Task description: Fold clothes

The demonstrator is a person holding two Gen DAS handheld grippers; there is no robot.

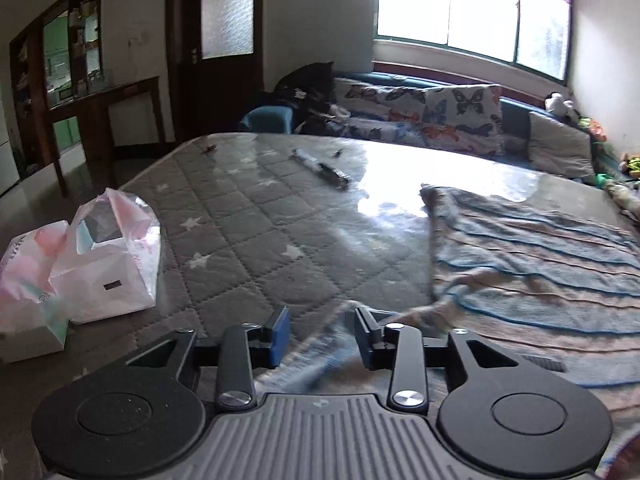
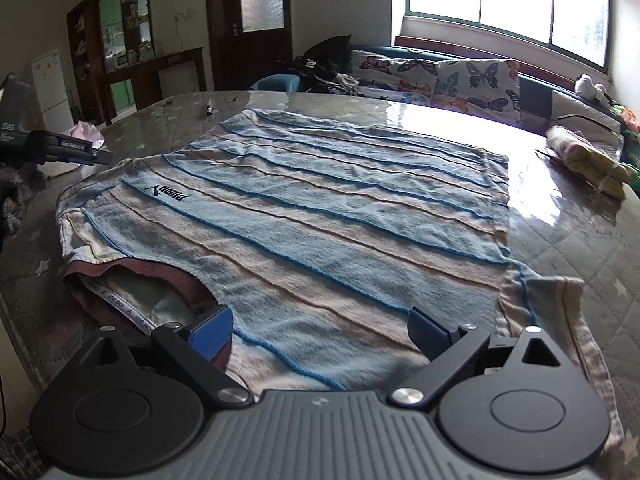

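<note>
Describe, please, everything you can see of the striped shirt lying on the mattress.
The striped shirt is a soft, knit-looking top in pale blue and beige bands with thin blue lines, a small dark logo on the chest and a maroon collar with a printed white inner tape. It lies spread nearly flat, slightly wrinkled, on the quilted grey mattress, collar towards the camera. The open right gripper hovers over the collar end; a blurred fold lies between the left gripper's parted jaws.

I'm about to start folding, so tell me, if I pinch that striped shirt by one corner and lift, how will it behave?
Probably floppy: the striped shirt lies limp and wrinkled, so a corner pinch would likely drag the rest. It looks thin, so probably light. The mattress shines as if under clear plastic, so the shirt may slide rather than stay put.
</note>
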